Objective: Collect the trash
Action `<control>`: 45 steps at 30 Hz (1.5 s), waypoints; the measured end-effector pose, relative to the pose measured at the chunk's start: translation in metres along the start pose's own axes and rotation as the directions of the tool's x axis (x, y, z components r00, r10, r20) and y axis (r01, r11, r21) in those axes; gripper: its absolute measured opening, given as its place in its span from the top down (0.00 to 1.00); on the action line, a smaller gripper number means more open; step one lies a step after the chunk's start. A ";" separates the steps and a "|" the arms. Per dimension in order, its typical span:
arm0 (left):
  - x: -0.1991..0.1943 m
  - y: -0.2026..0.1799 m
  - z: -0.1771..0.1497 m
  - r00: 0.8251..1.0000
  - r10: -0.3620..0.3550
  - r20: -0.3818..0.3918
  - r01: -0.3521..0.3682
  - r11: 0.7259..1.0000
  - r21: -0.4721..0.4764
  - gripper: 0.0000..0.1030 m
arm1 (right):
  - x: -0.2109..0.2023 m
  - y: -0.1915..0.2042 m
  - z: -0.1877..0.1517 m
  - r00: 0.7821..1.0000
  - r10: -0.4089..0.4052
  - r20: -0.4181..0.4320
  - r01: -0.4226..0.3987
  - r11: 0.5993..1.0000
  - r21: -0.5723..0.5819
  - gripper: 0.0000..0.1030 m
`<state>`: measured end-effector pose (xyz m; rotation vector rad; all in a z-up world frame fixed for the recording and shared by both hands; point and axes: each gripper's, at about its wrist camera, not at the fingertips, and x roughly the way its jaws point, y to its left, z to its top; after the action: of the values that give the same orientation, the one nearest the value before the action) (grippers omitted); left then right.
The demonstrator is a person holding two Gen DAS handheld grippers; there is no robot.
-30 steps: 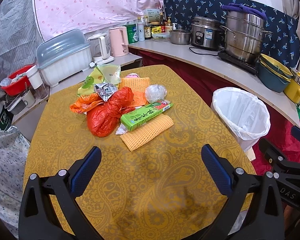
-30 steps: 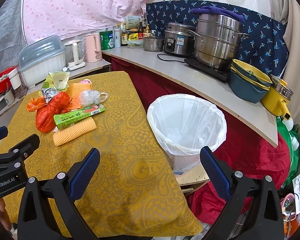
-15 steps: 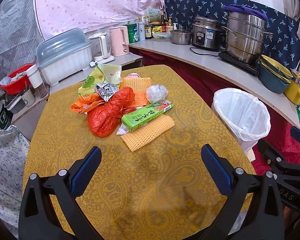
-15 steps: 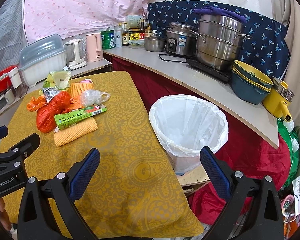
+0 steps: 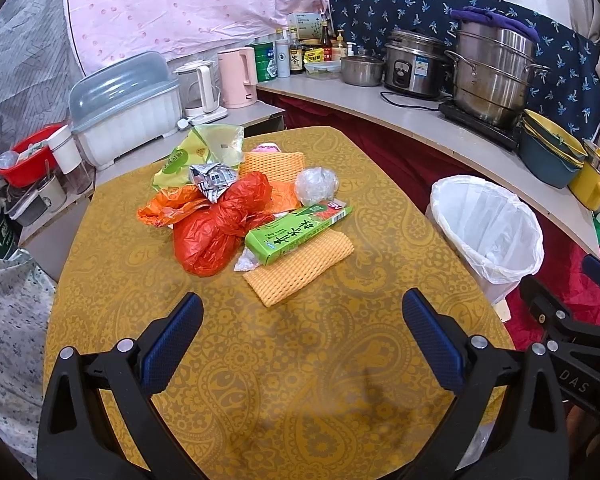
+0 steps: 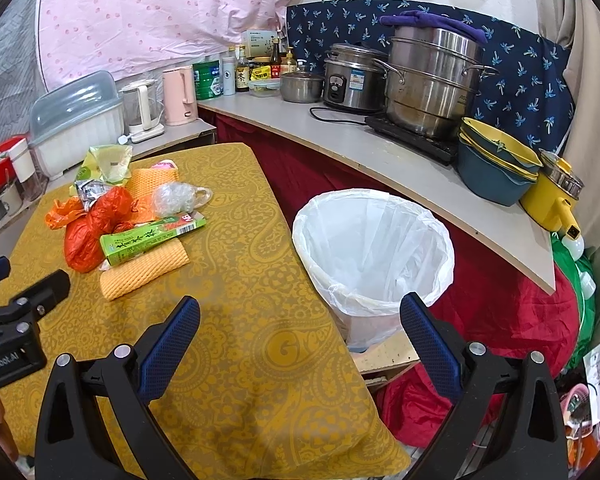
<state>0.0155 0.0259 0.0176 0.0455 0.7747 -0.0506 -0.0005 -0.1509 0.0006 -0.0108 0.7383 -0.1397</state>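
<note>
Both grippers spread wide, holding nothing: left gripper (image 5: 302, 334) hovers over the near part of the table (image 5: 284, 400), right gripper (image 6: 300, 336) over the table's right edge, beside the bin. Each points forward and slightly down.

Trash pile sits mid-table, ahead of the left fingers, apart from them. Count from near: 2 yellow mesh cloths (image 5: 300, 266), 1 green box (image 5: 298, 232) resting on the near cloth, 1 red bag (image 5: 220, 226), 1 orange bag (image 5: 166, 210), 1 clear plastic wad (image 5: 316, 186), 1 foil wrapper (image 5: 212, 178), 1 green pouch (image 5: 198, 152).

1 white-lined bin (image 6: 374, 258) stands right of the table, ahead of the right gripper.
</note>
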 end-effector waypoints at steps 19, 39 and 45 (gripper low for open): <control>0.055 0.105 0.033 0.997 0.075 -0.001 -0.075 0.994 -0.075 0.07 | 0.058 0.065 0.047 0.996 0.086 -0.010 -0.086 0.996 0.016 0.07; 0.152 0.145 0.100 0.999 0.014 -0.044 -0.021 0.987 -0.159 0.07 | 0.204 0.147 0.101 0.979 0.185 -0.091 -0.180 0.982 0.061 0.10; 0.191 0.137 0.104 0.994 0.006 -0.113 -0.024 0.987 -0.158 0.08 | 0.230 0.154 0.101 0.972 0.203 -0.119 -0.194 0.978 0.079 0.20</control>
<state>0.2331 0.1507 -0.0386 -0.0985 0.8884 0.0283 0.2541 -0.0327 -0.0880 0.1363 0.8570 0.0268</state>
